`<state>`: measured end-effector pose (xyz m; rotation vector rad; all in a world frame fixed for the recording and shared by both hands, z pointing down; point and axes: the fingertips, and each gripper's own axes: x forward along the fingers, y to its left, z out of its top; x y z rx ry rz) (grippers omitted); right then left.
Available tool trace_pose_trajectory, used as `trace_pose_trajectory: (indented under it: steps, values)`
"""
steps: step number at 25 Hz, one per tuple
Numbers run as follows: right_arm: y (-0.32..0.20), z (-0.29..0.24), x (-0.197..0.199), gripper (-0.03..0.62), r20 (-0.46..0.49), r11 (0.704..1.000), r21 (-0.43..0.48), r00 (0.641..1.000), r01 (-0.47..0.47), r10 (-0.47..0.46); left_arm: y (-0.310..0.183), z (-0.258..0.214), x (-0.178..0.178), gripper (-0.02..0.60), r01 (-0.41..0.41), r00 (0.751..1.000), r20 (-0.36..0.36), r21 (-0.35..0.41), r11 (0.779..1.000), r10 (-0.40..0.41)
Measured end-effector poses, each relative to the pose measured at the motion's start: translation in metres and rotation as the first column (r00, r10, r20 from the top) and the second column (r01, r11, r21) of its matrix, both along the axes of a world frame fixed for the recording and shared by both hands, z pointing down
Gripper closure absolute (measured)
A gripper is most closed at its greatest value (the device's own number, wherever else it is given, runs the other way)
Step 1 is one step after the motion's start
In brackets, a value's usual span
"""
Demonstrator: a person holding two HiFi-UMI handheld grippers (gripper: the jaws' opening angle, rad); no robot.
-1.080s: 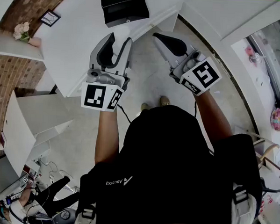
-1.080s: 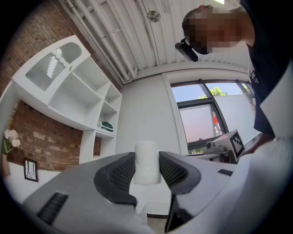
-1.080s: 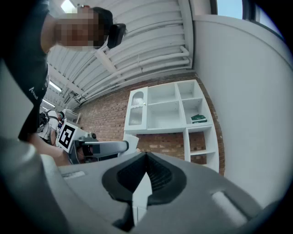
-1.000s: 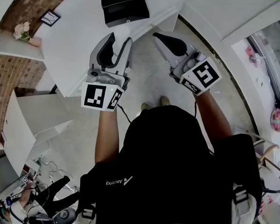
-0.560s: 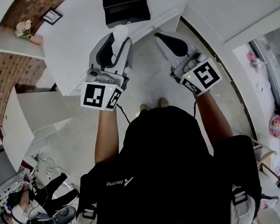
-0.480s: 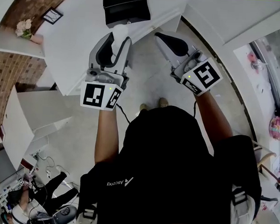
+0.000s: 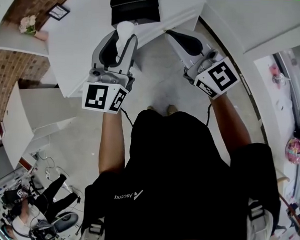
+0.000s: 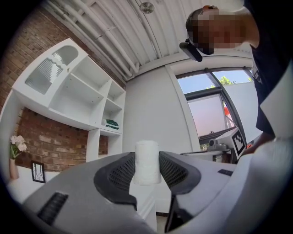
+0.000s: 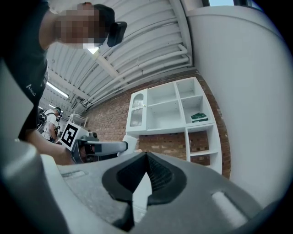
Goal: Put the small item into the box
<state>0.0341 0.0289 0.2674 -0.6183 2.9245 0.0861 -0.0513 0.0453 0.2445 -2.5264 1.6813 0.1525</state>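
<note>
The small item (image 7: 125, 29) is a white cylinder, and my left gripper (image 7: 122, 39) is shut on it, held up just short of the black box (image 7: 135, 7) on the white table (image 7: 79, 43). In the left gripper view the white cylinder (image 8: 146, 161) stands upright, pinched between the two dark pads of the left gripper (image 8: 146, 171). My right gripper (image 7: 170, 37) hovers to the right of the table's corner, jaws together and empty. In the right gripper view the right gripper (image 9: 146, 160) is shut, and the left gripper (image 9: 98, 147) shows beyond it.
A picture frame (image 7: 58, 11) and a vase of flowers (image 7: 28, 24) sit at the table's far left by a brick wall. A white shelf unit (image 8: 78, 96) stands against that wall. Another person (image 7: 45, 202) is on the floor at lower left.
The left gripper has carried the white cylinder forward, closer to the black box. The right gripper has shifted slightly forward and stays shut.
</note>
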Motion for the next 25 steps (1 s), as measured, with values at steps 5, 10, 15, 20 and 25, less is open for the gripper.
trace_pose_trajectory:
  steps: [5, 10, 15, 20, 25]
  values:
    - [-0.017, 0.003, 0.007, 0.592, -0.002, 1.000, 0.000, 1.000, 0.004, -0.004, -0.019, 0.004, 0.002, 0.419, 0.018, 1.000, 0.004, -0.020, 1.000, -0.017]
    - [-0.044, 0.008, -0.001, 0.593, -0.011, 1.000, -0.006, 1.000, -0.012, 0.012, -0.047, 0.013, -0.011, 0.419, 0.015, 1.000, 0.005, -0.041, 0.999, -0.014]
    - [-0.075, 0.013, -0.008, 0.592, -0.028, 0.999, -0.010, 0.999, -0.037, 0.037, -0.080, 0.021, -0.024, 0.419, 0.005, 1.000, -0.002, -0.052, 0.999, -0.005]
    - [-0.111, 0.017, -0.031, 0.592, -0.050, 0.998, -0.011, 0.997, -0.056, 0.056, -0.115, 0.028, -0.045, 0.419, -0.012, 1.000, 0.003, -0.060, 0.998, 0.013]
    - [-0.152, 0.020, -0.059, 0.592, -0.068, 0.996, -0.017, 0.994, -0.089, 0.088, -0.151, 0.037, -0.066, 0.419, -0.046, 0.999, 0.019, -0.083, 0.995, 0.048]
